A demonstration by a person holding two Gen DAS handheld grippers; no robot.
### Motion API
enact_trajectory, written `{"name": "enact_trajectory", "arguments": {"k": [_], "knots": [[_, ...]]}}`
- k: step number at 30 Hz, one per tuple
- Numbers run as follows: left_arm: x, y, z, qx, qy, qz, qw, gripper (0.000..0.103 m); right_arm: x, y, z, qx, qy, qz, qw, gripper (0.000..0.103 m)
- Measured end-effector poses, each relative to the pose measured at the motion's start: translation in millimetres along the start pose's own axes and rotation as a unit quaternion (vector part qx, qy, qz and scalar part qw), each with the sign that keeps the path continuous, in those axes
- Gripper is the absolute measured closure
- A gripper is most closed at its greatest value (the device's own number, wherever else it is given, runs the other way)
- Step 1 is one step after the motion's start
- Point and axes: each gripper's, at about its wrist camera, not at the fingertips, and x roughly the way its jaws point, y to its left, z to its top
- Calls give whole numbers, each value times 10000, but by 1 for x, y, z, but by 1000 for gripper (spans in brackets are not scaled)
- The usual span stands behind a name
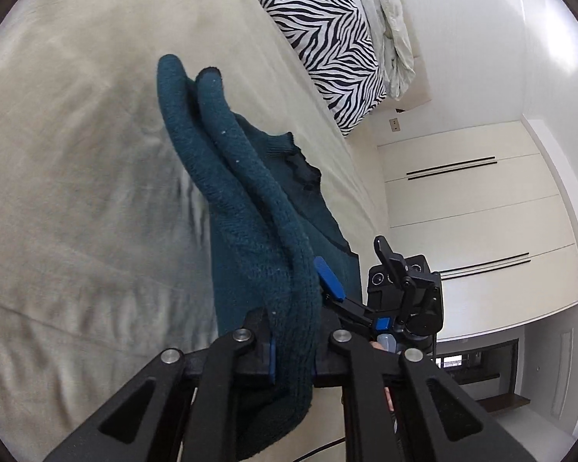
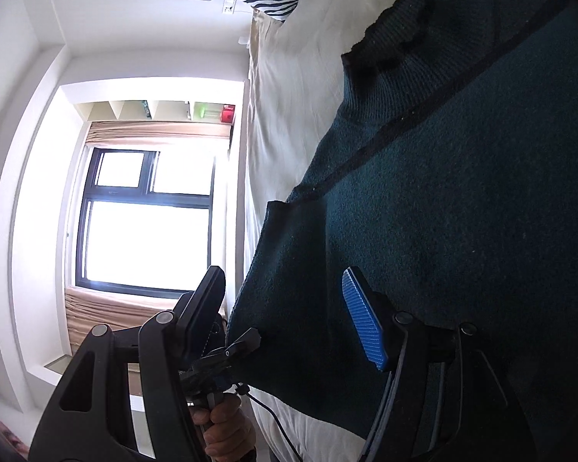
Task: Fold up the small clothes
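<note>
A dark teal knitted sweater (image 1: 258,231) shows a ribbed collar edge that reads almost black, with a few pale flecks of lint along its sleeves. It lies on a plain beige bedsheet (image 1: 77,134). A rectangular pillow in a black-and-white zebra stripe pattern (image 1: 323,42) sits beside a crumpled off-white blanket (image 1: 389,27). The cream wardrobe doors (image 1: 474,200) carry thin black handle strips. The left gripper (image 1: 293,354) is matte black with bright blue ridged pads, as is the right gripper (image 2: 289,315). The black-framed window (image 2: 146,223) glows white above tan pleated curtains (image 2: 108,308).
</note>
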Motion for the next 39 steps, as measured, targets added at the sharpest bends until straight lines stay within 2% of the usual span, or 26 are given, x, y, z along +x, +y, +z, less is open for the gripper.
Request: {"name": "enact_trajectory", "arguments": {"k": [3,7,8,10,12,14,15,17,19,20,22,24,27,31,35,38,39], "knots": [[33,-42,-3,381,190,-181,9989,91,-47,-9,14,146,-257,163,9994,40],[98,-83,-16,824,545,-248,9948,91,-104,-29,30,405,-571,381,9968,38],[117,-90,-21,951,631,-245,9932,91,-117,-35,33,464,-640,357,9962,38],[156,-102,-31,1371,744,-4,9878,91,-140,-50,37,582,-766,312,9949,38],[188,-109,-43,1746,853,436,9800,82,-162,-62,37,733,-886,251,9931,38],[208,-115,-55,2055,920,644,9722,64,-182,-76,37,811,-967,255,9917,38],[210,-120,-61,2180,937,590,9697,60,-188,-82,36,857,-974,306,9911,38],[207,-132,-71,2480,882,394,9639,42,-192,-91,35,914,-960,493,9900,38],[200,-142,-77,2814,794,360,9556,38,-192,-91,34,870,-915,487,9908,38],[195,-144,-78,2877,768,319,9541,38,-188,-90,32,832,-894,434,9916,38],[179,-141,-75,2786,754,97,9574,38,-177,-87,32,775,-856,348,9927,38],[159,-138,-71,2780,555,-52,9590,36,-167,-84,32,729,-827,296,9935,38],[136,-123,-73,2751,348,151,9607,34,-162,-79,33,671,-760,68,9948,38],[121,-92,-65,2413,288,398,9692,34,-162,-68,40,517,-747,-580,9942,38],[111,-79,-65,2273,218,327,9730,34,-138,-58,46,327,-320,-1244,9912,38],[109,-77,-68,2303,225,329,9723,34,-125,-52,53,240,-187,-1397,9897,39],[109,-76,-68,2298,225,328,9724,34,-120,-50,56,184,-128,-1472,9889,45]]}}
